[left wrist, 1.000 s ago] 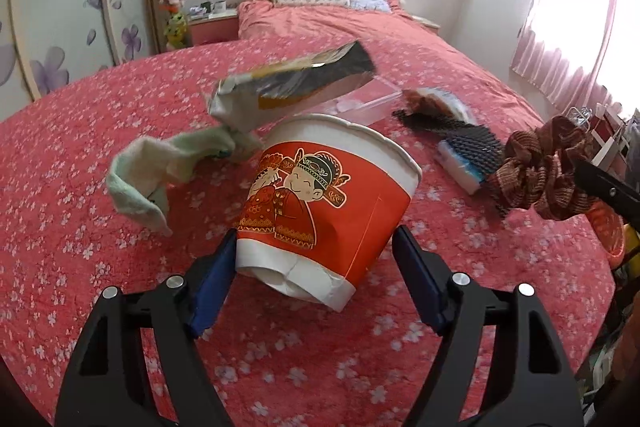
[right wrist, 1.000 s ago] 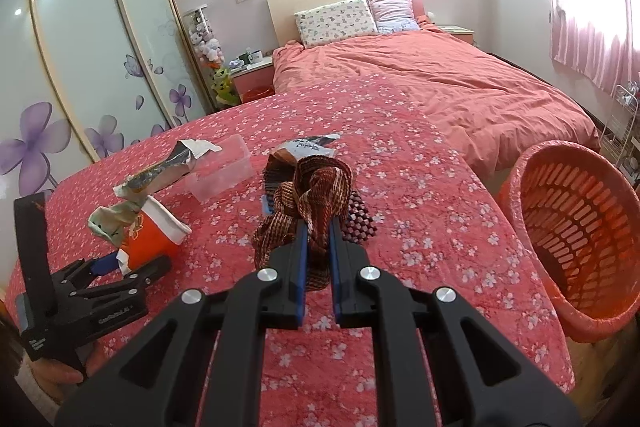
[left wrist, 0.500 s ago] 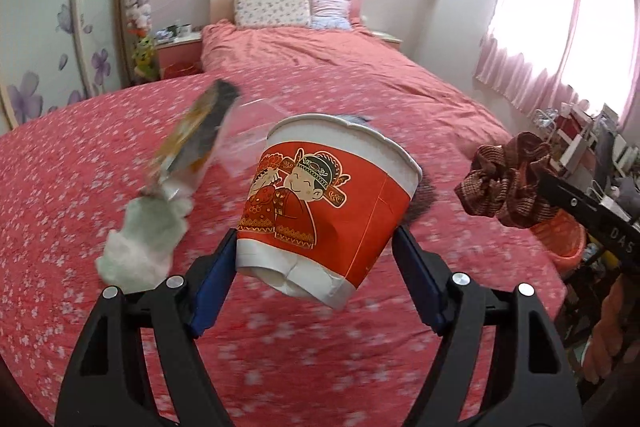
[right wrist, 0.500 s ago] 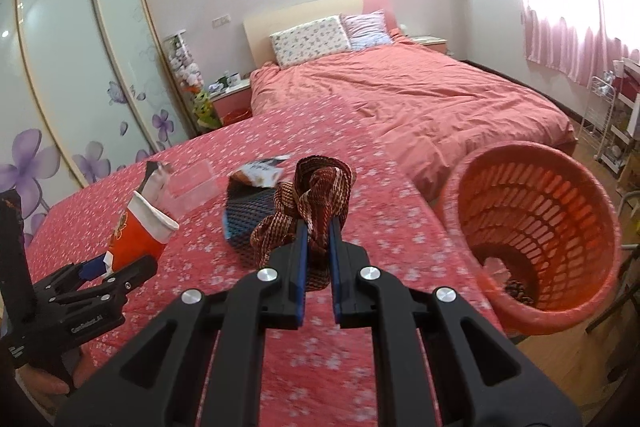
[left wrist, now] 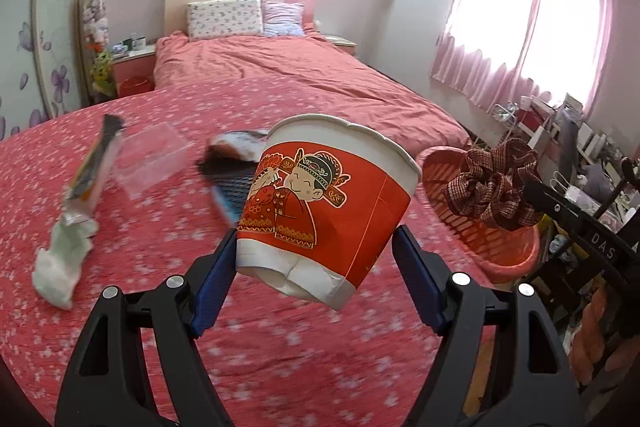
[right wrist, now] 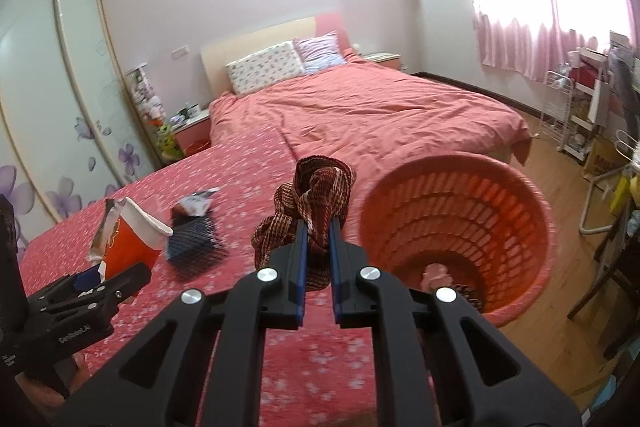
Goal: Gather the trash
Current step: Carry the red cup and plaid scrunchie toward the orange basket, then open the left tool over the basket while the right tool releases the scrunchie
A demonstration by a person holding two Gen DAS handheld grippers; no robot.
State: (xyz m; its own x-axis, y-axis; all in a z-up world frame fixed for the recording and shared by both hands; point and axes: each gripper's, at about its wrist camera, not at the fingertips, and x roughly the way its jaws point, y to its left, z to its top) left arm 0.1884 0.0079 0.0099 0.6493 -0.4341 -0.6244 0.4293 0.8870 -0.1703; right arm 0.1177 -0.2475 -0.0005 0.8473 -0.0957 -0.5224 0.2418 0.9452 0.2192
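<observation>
My left gripper (left wrist: 316, 251) is shut on a red and white paper cup (left wrist: 328, 203) with a cartoon print, held tilted in the air above the bed. My right gripper (right wrist: 319, 231) is shut on a brown checked scrunchie (right wrist: 312, 203), just left of an orange slatted basket (right wrist: 456, 227). In the left wrist view the scrunchie (left wrist: 494, 187) hangs in front of the basket (left wrist: 504, 251). From the right wrist view the cup (right wrist: 130, 243) and left gripper (right wrist: 116, 279) sit at the lower left. Some items lie at the basket's bottom.
On the flowered red bedspread (left wrist: 160, 227) lie a crumpled white tissue (left wrist: 60, 263), a foil wrapper (left wrist: 96, 163), a clear plastic box (left wrist: 150, 157), a snack packet (left wrist: 236, 145) and a dark mesh item (right wrist: 194, 239). A cluttered rack (right wrist: 580, 115) stands at the right wall.
Both grippers swung right with their loads toward the basket, which now fills more of the right wrist view. The litter on the bed slid left in both views.
</observation>
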